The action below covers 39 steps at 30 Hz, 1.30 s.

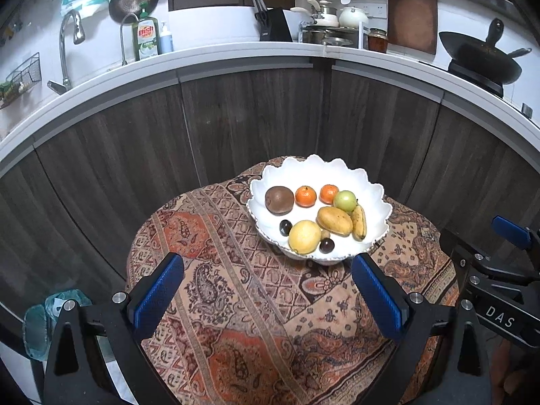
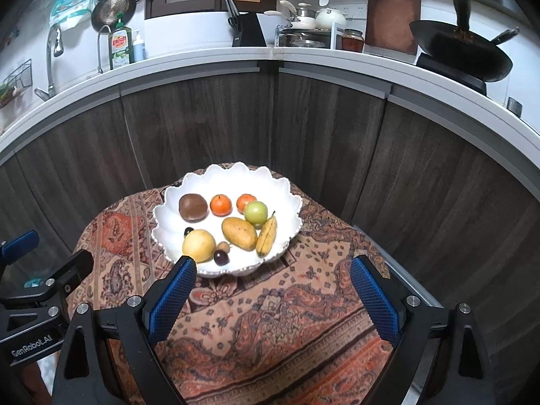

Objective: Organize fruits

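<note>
A white scalloped bowl stands at the far side of a small table covered with a patterned cloth. In it lie a brown kiwi, two tangerines, a green apple, a mango, a small banana, a yellow lemon and dark plums. My left gripper is open and empty, above the cloth short of the bowl. My right gripper is open and empty, just short of the bowl's near rim.
Dark wood cabinets stand behind the table under a white counter with a faucet, knife block, pots and a black wok. A bin with a bluish bag stands at the lower left.
</note>
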Available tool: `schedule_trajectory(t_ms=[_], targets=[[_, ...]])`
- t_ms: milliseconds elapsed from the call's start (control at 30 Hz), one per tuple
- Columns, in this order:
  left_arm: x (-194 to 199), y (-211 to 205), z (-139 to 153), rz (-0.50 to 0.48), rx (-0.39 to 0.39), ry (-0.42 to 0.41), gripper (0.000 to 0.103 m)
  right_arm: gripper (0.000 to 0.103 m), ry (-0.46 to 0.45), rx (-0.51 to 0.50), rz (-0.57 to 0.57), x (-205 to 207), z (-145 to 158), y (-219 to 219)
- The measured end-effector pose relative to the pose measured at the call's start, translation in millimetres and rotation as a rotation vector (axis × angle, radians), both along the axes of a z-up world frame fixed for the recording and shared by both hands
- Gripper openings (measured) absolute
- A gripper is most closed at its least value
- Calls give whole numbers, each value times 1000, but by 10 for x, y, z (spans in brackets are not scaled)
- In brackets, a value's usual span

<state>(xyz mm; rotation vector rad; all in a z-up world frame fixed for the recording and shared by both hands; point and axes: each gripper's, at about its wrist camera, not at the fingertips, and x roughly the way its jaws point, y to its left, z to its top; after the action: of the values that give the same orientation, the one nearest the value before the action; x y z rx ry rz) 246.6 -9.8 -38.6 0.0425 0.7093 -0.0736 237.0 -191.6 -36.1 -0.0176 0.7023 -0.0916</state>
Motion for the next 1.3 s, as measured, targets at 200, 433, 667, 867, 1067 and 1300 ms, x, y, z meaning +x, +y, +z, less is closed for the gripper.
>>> schedule_trajectory(t_ms=[200, 433, 667, 867, 1067, 1300], targets=[[-217, -3, 16, 2, 0, -1, 101, 93, -9, -4, 1, -241, 28, -10], [-473, -27, 38, 7, 18, -2, 101, 93, -11, 8, -4, -481, 37, -43], [-676, -31, 16, 13, 20, 5, 101, 93, -8, 25, -7, -680, 7, -71], [-767, -48, 52, 10, 22, -4, 101, 93, -15, 31, -8, -789, 33, -89], [-790, -59, 89, 10, 25, -15, 101, 93, -21, 34, -10, -821, 57, -99], [-799, -64, 92, 10, 23, -15, 101, 93, -24, 31, -12, -831, 69, -95]])
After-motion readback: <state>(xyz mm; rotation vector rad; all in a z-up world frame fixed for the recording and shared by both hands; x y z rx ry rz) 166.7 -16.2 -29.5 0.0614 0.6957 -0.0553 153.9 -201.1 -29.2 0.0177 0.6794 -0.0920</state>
